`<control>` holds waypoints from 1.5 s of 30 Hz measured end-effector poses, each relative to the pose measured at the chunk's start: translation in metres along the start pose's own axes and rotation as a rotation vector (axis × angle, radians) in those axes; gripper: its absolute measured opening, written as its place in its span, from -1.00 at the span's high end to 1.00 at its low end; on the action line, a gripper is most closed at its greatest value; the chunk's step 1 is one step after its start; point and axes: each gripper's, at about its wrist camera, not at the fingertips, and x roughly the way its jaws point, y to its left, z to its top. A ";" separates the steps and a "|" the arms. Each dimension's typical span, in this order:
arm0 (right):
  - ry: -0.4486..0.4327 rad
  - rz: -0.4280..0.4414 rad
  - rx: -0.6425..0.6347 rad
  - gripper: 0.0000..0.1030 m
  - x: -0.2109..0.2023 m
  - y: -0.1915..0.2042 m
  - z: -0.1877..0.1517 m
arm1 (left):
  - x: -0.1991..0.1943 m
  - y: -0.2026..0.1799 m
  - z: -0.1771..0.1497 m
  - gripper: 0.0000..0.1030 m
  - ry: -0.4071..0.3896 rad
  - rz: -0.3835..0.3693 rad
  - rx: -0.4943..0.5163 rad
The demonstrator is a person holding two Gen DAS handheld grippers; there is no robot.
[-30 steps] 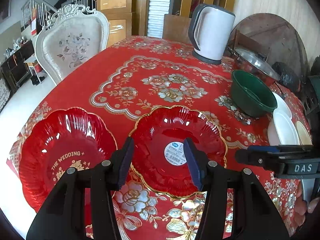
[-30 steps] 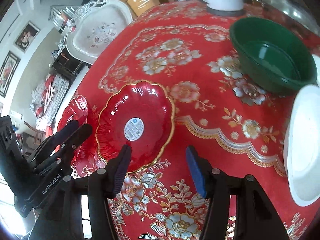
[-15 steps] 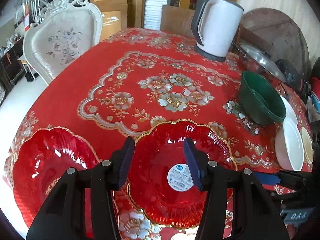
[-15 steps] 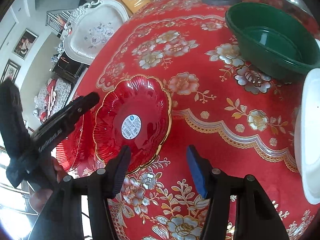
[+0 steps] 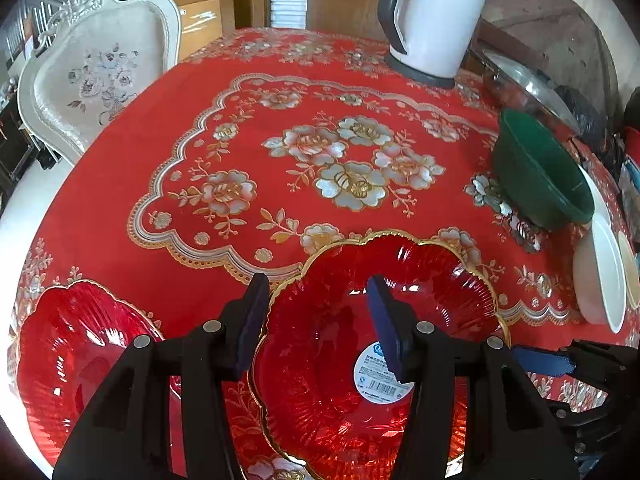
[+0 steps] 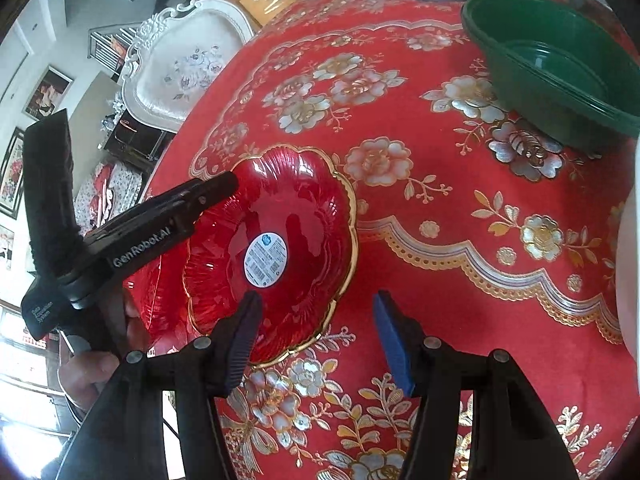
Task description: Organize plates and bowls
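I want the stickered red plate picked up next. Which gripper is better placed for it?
Left. The left gripper is open, its fingers straddling the red plate. The right gripper is open beside the plate's near edge.

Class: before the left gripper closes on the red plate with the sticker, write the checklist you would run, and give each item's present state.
1. Left gripper open: ok.
2. Stickered red plate rim between its fingers: cannot tell.
3. Plate free of the right gripper: ok, open, nothing held.
4. Second red plate beside it, apart from it: cannot tell.
5. Green bowl and white plates away from the path: ok.
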 end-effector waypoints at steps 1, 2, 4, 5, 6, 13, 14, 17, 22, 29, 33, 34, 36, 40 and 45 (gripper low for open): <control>-0.004 0.001 -0.002 -0.12 0.001 0.001 0.000 | 0.001 0.000 0.000 0.01 0.000 0.002 0.004; -0.010 0.003 -0.006 -0.12 0.002 0.002 0.000 | 0.001 0.001 0.000 0.01 0.002 0.001 0.005; -0.014 0.005 -0.019 -0.12 0.004 0.004 -0.001 | 0.002 0.001 0.000 0.01 0.004 -0.002 0.004; -0.013 0.007 -0.021 -0.12 0.005 0.004 -0.002 | 0.003 0.002 0.000 0.01 0.007 -0.002 0.004; -0.011 0.006 -0.022 -0.12 0.007 0.005 -0.002 | 0.004 0.001 0.000 0.01 0.012 0.001 0.008; -0.040 -0.002 -0.026 -0.13 0.011 0.005 -0.007 | 0.014 0.000 -0.001 0.01 0.053 0.026 0.024; -0.046 -0.006 -0.033 -0.13 0.011 0.006 -0.008 | 0.015 0.000 -0.001 0.01 0.057 0.030 0.027; -0.066 -0.023 -0.059 -0.11 0.013 0.011 -0.009 | 0.014 -0.001 -0.004 0.01 0.056 0.029 0.039; -0.106 -0.041 -0.079 -0.06 0.017 0.015 -0.008 | 0.013 -0.006 -0.012 0.02 0.040 0.069 0.079; -0.147 -0.085 -0.032 -0.05 0.018 0.012 -0.003 | 0.011 -0.014 -0.016 0.03 0.052 0.054 0.100; -0.175 -0.123 -0.011 -0.09 0.016 0.008 -0.001 | 0.010 -0.019 -0.017 0.07 0.052 0.037 0.094; -0.180 -0.149 -0.016 -0.09 0.016 0.010 -0.002 | 0.011 -0.020 -0.018 0.07 0.051 0.044 0.103; -0.186 -0.202 -0.056 -0.10 0.019 0.016 -0.003 | 0.011 -0.021 -0.019 0.07 0.046 0.048 0.106; -0.174 -0.224 -0.110 -0.05 0.020 0.017 -0.003 | 0.010 -0.019 -0.018 0.18 0.049 0.054 0.100; -0.162 -0.263 -0.180 0.13 0.022 0.016 -0.001 | 0.009 -0.012 -0.019 0.58 0.027 0.093 0.096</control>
